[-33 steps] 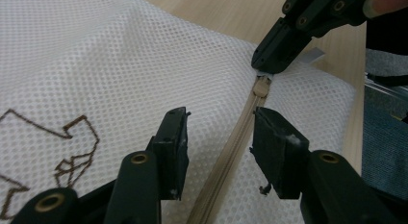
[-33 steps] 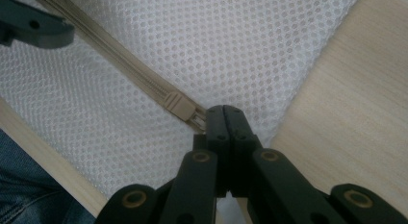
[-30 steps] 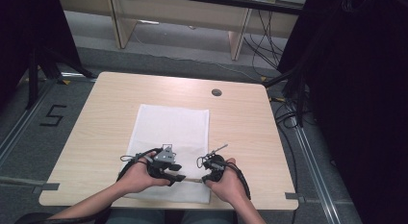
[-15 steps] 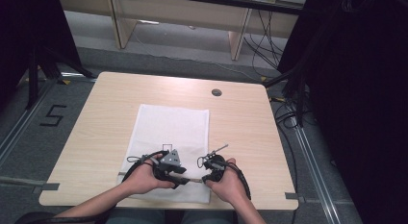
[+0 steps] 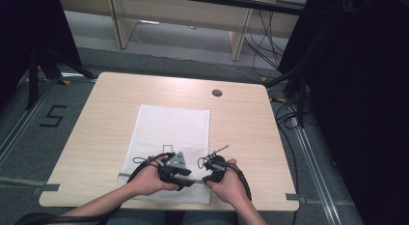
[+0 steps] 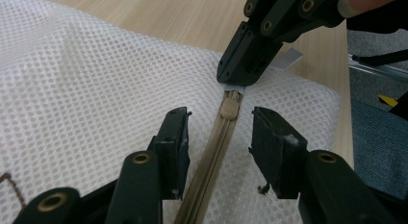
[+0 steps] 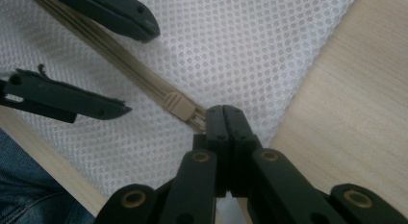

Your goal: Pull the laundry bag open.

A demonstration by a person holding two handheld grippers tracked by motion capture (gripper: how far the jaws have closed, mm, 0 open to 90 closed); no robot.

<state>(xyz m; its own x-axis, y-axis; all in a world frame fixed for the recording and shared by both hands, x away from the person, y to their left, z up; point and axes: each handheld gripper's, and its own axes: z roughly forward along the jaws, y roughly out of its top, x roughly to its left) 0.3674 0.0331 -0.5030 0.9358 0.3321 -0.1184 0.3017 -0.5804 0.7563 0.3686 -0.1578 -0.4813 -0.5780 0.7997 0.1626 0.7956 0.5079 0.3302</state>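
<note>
The white mesh bag [image 5: 169, 138] lies flat on the table [image 5: 96, 119] near its front edge. Its beige zipper slider [image 6: 231, 107] sits between the left gripper's [image 6: 219, 137] parted jaws, untouched. The right gripper [image 7: 224, 119] is clamped on the zipper's end beside the slider.

pale wood tabletop [image 5: 120, 109] with a round grommet [image 5: 217, 92] stands on grey floor [image 5: 29, 138]; black cables [image 5: 263, 39] trail beside wooden furniture [image 5: 193, 15] behind.
</note>
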